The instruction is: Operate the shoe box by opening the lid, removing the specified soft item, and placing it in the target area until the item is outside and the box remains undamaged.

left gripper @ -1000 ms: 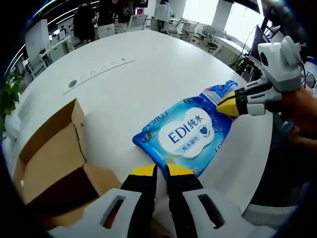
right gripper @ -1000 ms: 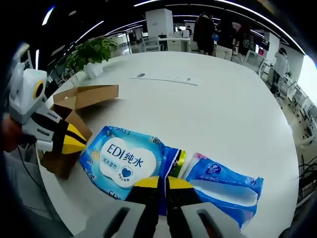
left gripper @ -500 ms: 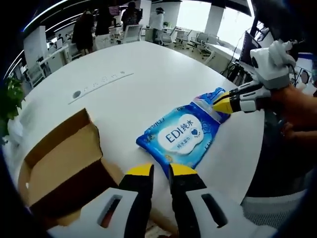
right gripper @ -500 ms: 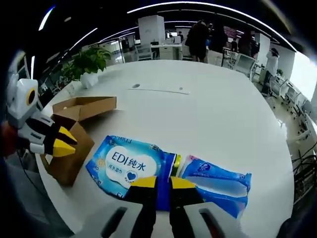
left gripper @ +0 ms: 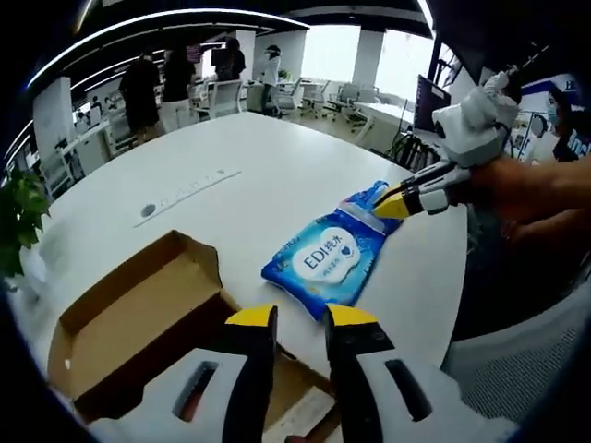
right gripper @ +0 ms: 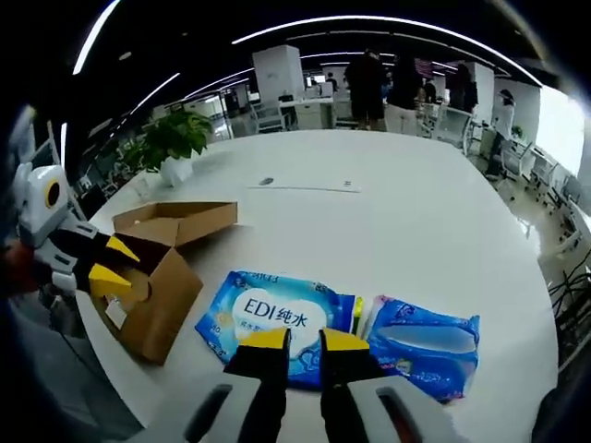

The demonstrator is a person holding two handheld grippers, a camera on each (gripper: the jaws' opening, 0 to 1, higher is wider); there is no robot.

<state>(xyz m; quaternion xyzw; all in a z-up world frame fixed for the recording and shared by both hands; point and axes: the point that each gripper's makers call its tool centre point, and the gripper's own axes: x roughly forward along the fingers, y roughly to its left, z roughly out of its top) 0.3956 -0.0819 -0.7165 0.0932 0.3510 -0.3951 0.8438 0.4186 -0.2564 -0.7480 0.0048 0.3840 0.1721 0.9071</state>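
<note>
Going L to R in the right gripper view: the left gripper [right gripper: 109, 263] hung over the open shoe box [right gripper: 157, 295], jaws parted w/ a clear gap, holding nothing. Next came the wipes pack [right gripper: 277, 323], flat on the white table [right gripper: 406, 212], outside the box, touching a 2nd blue pack [right gripper: 425, 341] just beside it. The right gripper [right gripper: 305, 337] hovered above the wipes pack, jaws slightly apart, empty.

Risk, as I judged it: the left gripper sat close to the box flap, so a careless sweep could snag and tear the cardboard. The box also stood near the table edge; a nudge might tip it off.
</note>
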